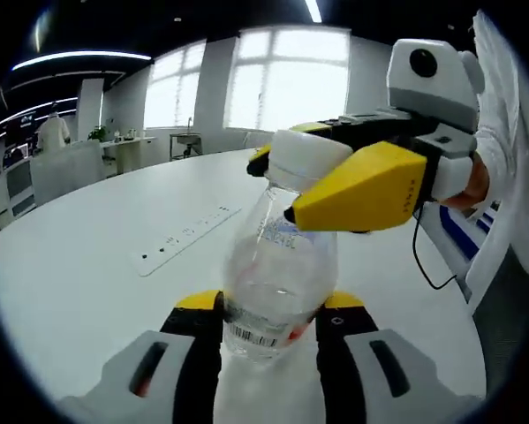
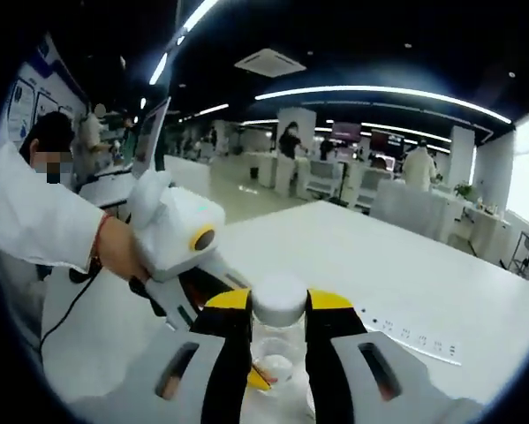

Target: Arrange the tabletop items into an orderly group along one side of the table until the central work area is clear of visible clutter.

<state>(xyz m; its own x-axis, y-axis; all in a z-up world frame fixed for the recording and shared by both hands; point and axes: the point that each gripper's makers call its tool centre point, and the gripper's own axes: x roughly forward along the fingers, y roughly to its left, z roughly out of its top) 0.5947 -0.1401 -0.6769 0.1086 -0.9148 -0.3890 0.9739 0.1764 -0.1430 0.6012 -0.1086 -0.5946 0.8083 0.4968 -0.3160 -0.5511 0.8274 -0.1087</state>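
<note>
A clear plastic water bottle (image 1: 277, 283) with a white cap (image 1: 306, 161) stands held above the white table (image 1: 96, 256). My left gripper (image 1: 273, 331) is shut on the bottle's lower body, near its label. The right gripper (image 1: 282, 190), yellow-jawed, comes in from the right and is shut on the cap. In the right gripper view, the white cap (image 2: 279, 300) sits pinched between my right gripper's (image 2: 277, 322) black and yellow jaws, with the clear bottle (image 2: 273, 367) below. The left gripper's white body (image 2: 180, 234) and the hand holding it lie to the left.
A white power strip (image 1: 189, 231) lies on the table beyond the bottle, also seen as a strip (image 2: 414, 340) at the right. A black cable (image 1: 427, 265) hangs by the person's white sleeve (image 1: 511, 159). Desks and people stand far behind.
</note>
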